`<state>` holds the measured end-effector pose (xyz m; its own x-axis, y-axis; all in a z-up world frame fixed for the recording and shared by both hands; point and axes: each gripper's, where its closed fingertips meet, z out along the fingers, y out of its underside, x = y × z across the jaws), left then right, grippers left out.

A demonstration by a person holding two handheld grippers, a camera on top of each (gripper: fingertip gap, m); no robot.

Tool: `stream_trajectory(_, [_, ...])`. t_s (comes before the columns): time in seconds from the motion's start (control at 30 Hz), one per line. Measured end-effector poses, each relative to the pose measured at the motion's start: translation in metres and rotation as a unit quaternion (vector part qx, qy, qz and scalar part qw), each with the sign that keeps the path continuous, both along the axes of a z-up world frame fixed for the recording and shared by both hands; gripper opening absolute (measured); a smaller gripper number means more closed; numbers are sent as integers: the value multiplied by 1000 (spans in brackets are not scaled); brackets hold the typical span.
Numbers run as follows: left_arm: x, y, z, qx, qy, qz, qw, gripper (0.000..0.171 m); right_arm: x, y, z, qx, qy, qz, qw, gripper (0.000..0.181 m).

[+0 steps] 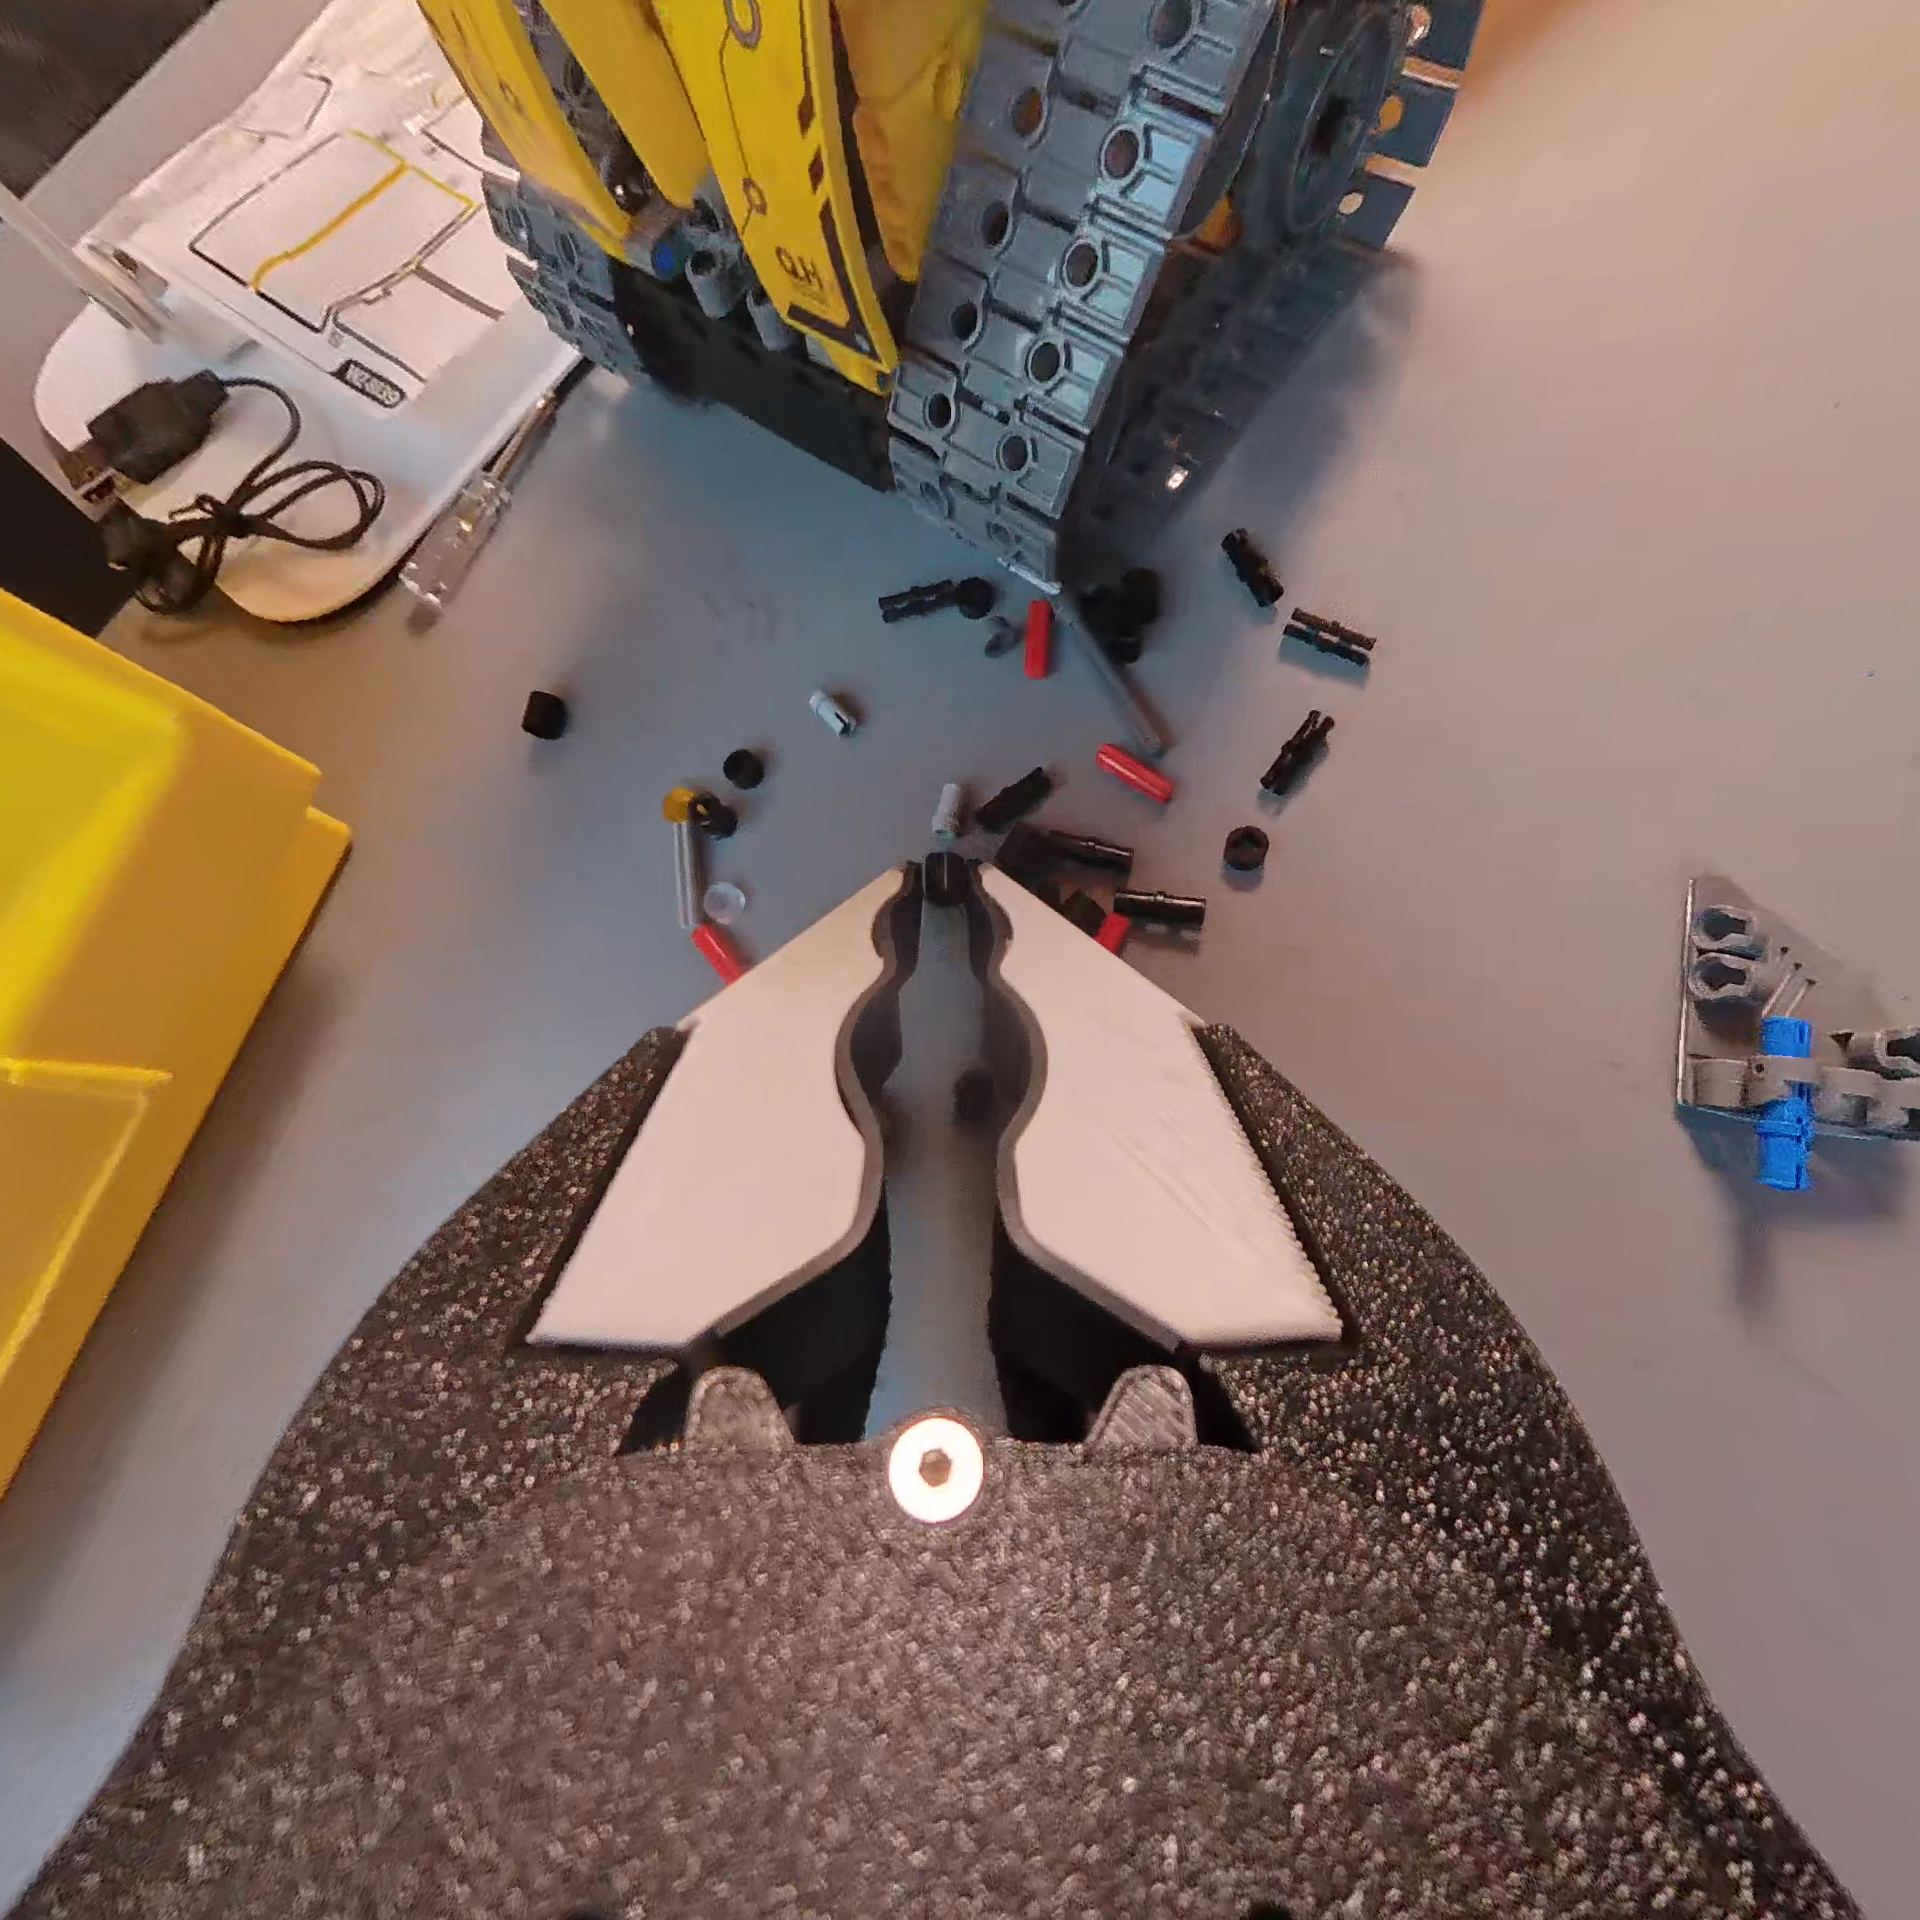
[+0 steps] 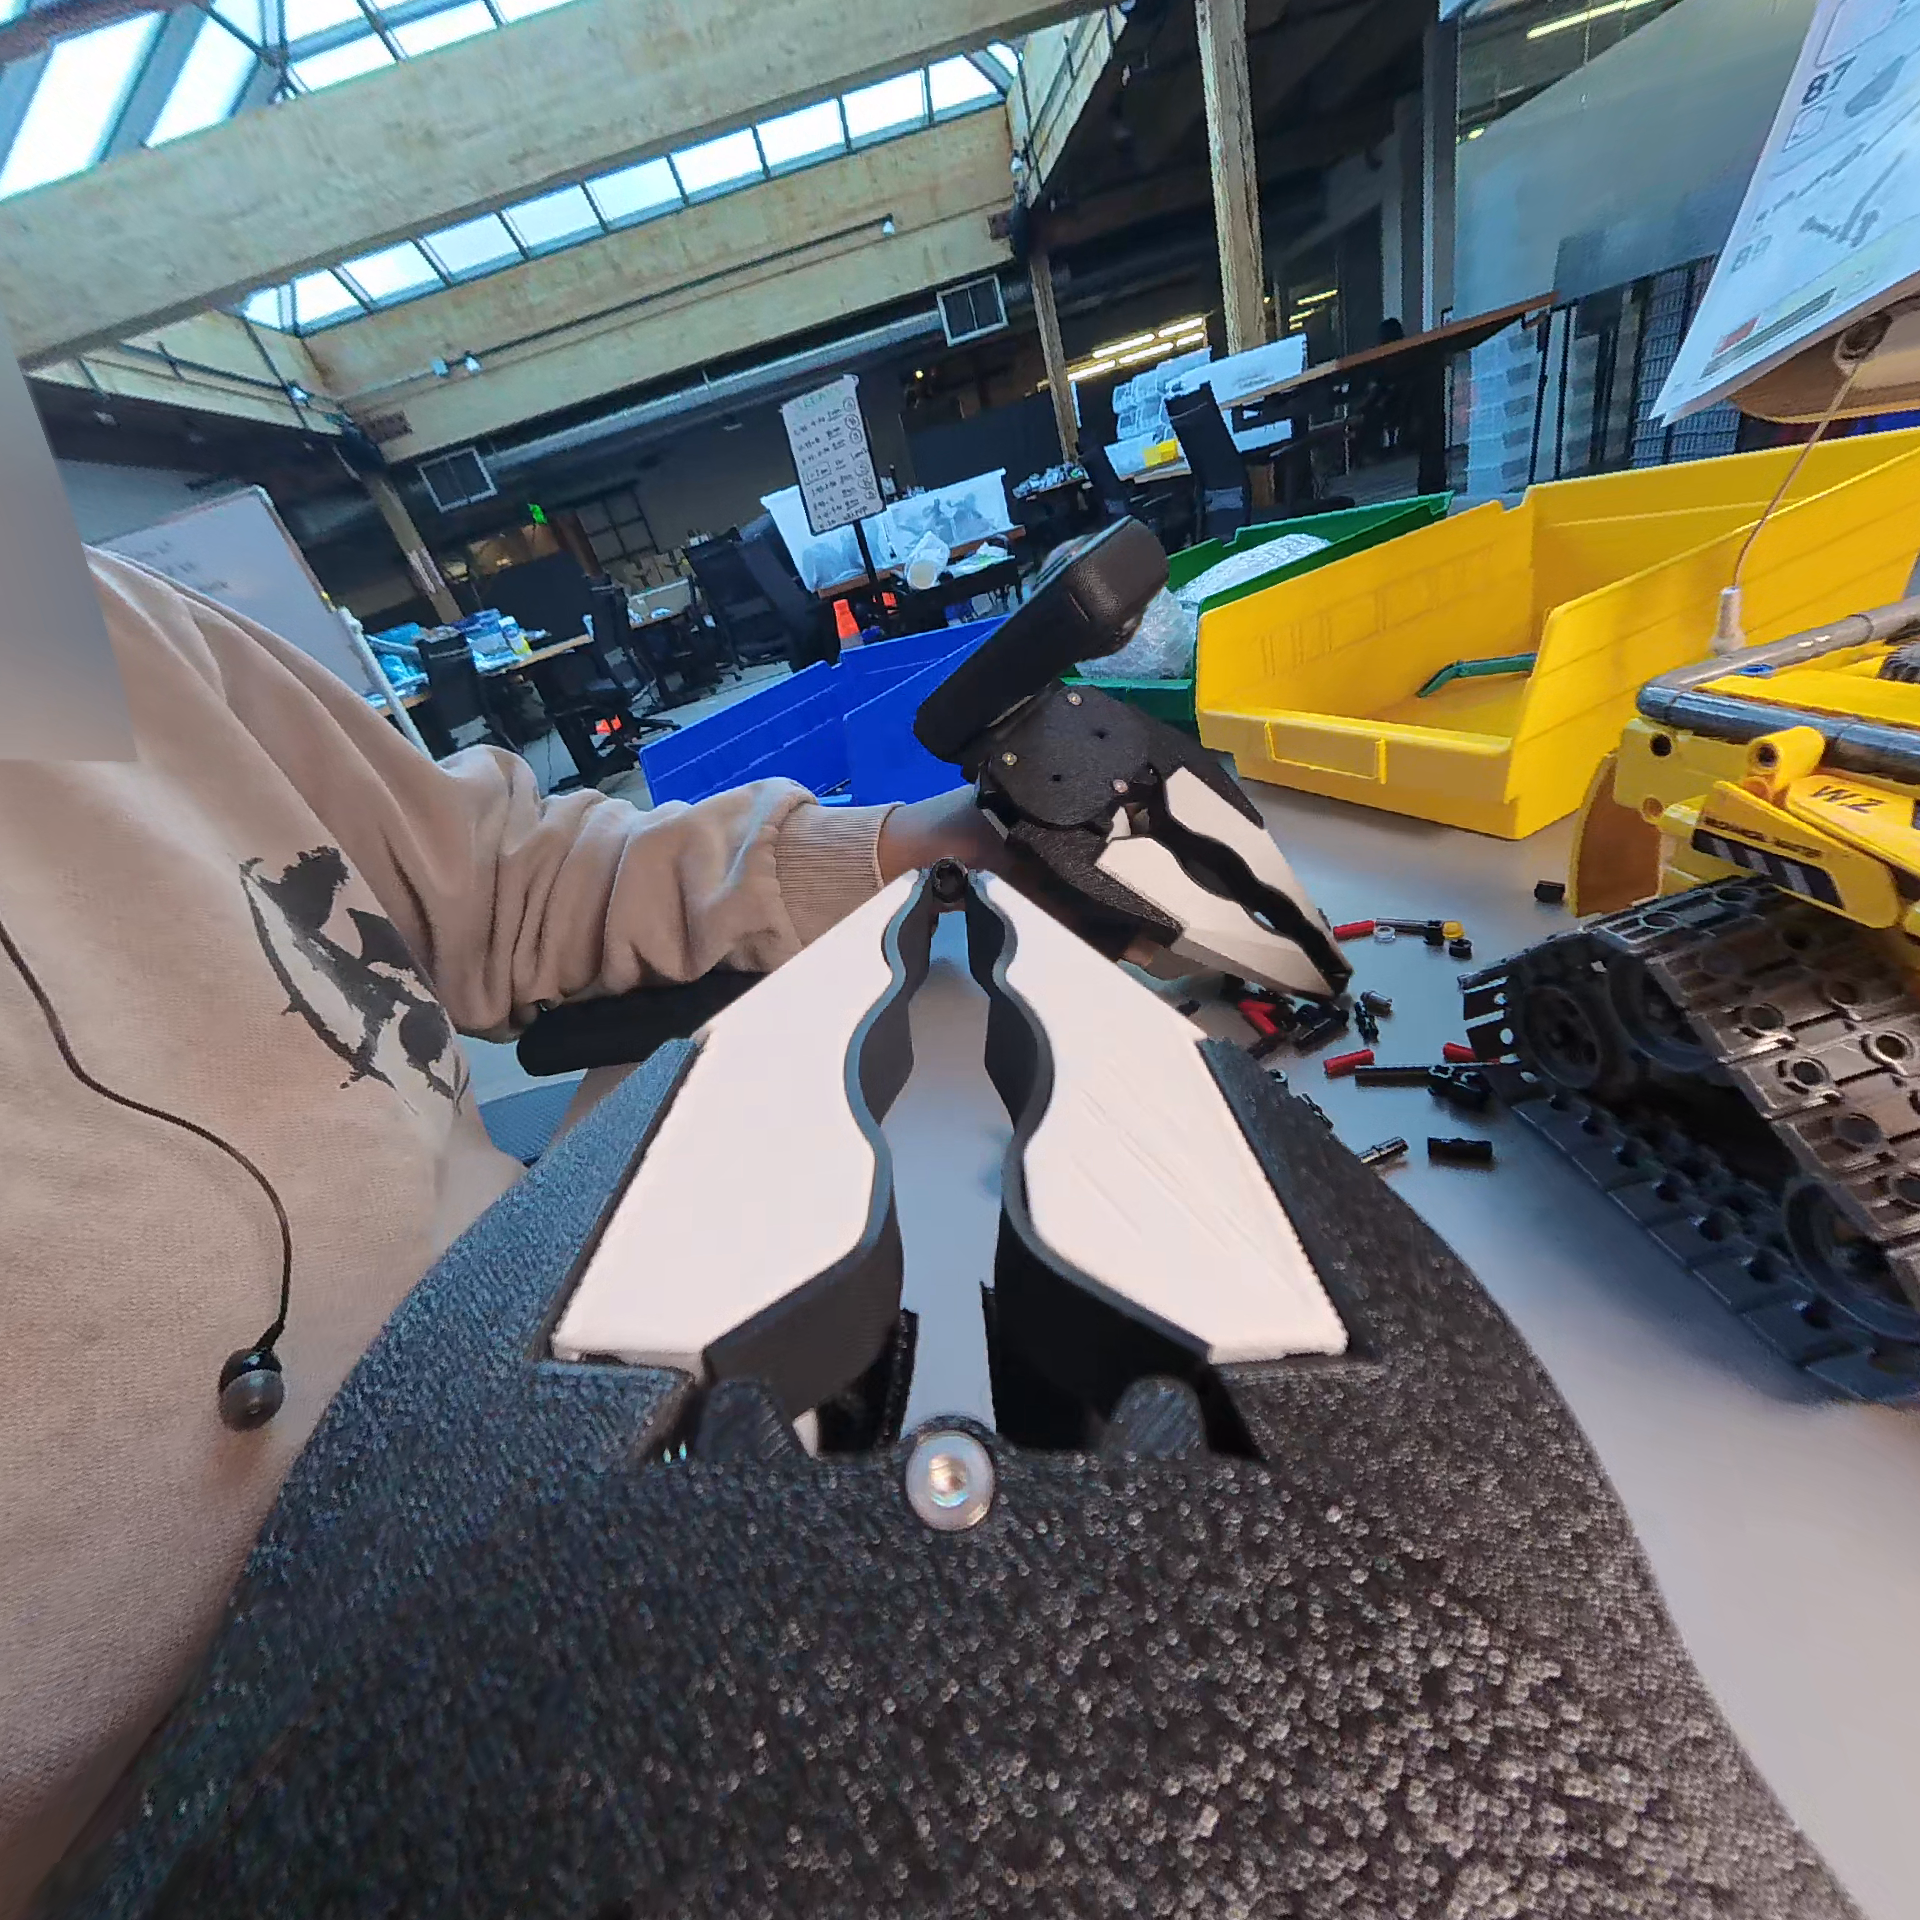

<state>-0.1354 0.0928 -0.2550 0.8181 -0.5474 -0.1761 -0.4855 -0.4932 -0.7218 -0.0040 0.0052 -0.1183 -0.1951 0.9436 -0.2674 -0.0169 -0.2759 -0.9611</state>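
Grey tabletop (image 1: 1558,520) fills the left wrist view, strewn with small building-toy parts: black pins, red pins (image 1: 1135,773), a grey axle and a few bushes lie scattered just beyond the fingertips. At the far edge stands a yellow tracked toy vehicle (image 1: 831,156) with grey link treads; to its left lie an instruction sheet (image 1: 312,229) and a coiled black cable (image 1: 260,499), and a yellow bin (image 1: 125,935) sits at the near left. A small grey and blue subassembly (image 1: 1787,1070) rests well apart at the right. The left gripper (image 1: 943,881) has its white fingers closed at the tips on a small black pin (image 1: 943,876), down among the loose parts. From the right wrist view, a wide workshop hall with timber beams and skylights spreads behind; the tabletop runs to the right, carrying the tracked vehicle (image 2: 1766,935), a yellow bin (image 2: 1507,675), a green one and a blue bin (image 2: 790,727) farther off. The right gripper (image 2: 948,885) is raised above the tabletop edge, its fingers pinched on a small black round piece (image 2: 948,883). Beyond it the left gripper (image 2: 1320,971) shows tilted down, tips in the parts pile, held by a person in a beige sweatshirt (image 2: 260,935) with an earphone (image 2: 249,1382) dangling on its cord
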Motion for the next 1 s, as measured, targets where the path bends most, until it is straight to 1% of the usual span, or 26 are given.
stream_trajectory(0.13, [3,-3,2,-8,-24,-5,1000,13,-1,1,-3,-4,-7,0,1000,4])
stream_trajectory(0.23, [-1,-4,10,1,-29,0,1000,15,-1,2,-5,-2,-11,-3,1000,4])
stream_trajectory(0.3, [-3,-5,25,21,-52,3,998,17,0,3,-4,0,-9,-8,1000,4])
stream_trajectory(0.33, [2,-9,36,30,-84,-7,996,18,0,3,-3,-1,-7,-9,1000,4])
stream_trajectory(0.37, [13,-15,49,36,-130,-27,991,20,0,4,-3,-4,-5,-9,1000,4])
stream_trajectory(0.4, [28,-25,64,37,-187,-60,980,22,0,4,-3,-7,-4,-9,1000,4])
stream_trajectory(0.47, [63,-54,93,25,-306,-147,940,23,-1,4,-3,-13,-2,-8,1000,4])
stream_trajectory(0.5, [76,-68,105,17,-352,-179,918,24,-2,4,-4,-15,-1,-7,1000,4])
stream_trajectory(0.53, [87,-79,112,8,-383,-203,901,24,-2,3,-5,-13,-1,-3,1000,4])
stream_trajectory(0.57, [97,-88,114,1,-394,-219,892,25,-2,0,-4,-9,4,3,1000,4])
stream_trajectory(0.6, [105,-95,114,-3,-392,-234,889,26,-3,-2,-3,-2,10,7,1000,4])
stream_trajectory(0.67, [118,-105,114,-4,-381,-260,887,25,-4,-6,-3,17,17,9,1000,5])
stream_trajectory(0.73, [126,-110,115,-4,-378,-271,885,21,-5,-10,-4,28,17,13,999,5])
stream_trajectory(0.8, [129,-112,116,-6,-383,-276,882,13,-8,-14,-8,38,9,16,999,5])
stream_trajectory(0.87, [127,-112,111,-5,-370,-274,888,5,-10,-17,-13,48,-2,20,999,5])
stream_trajectory(0.93, [124,-114,110,-9,-367,-278,888,4,-11,-19,-18,65,-17,22,997,5])
stream_trajectory(1.0, [121,-116,107,-19,-358,-280,891,4,-12,-21,-28,102,-45,23,994,5])
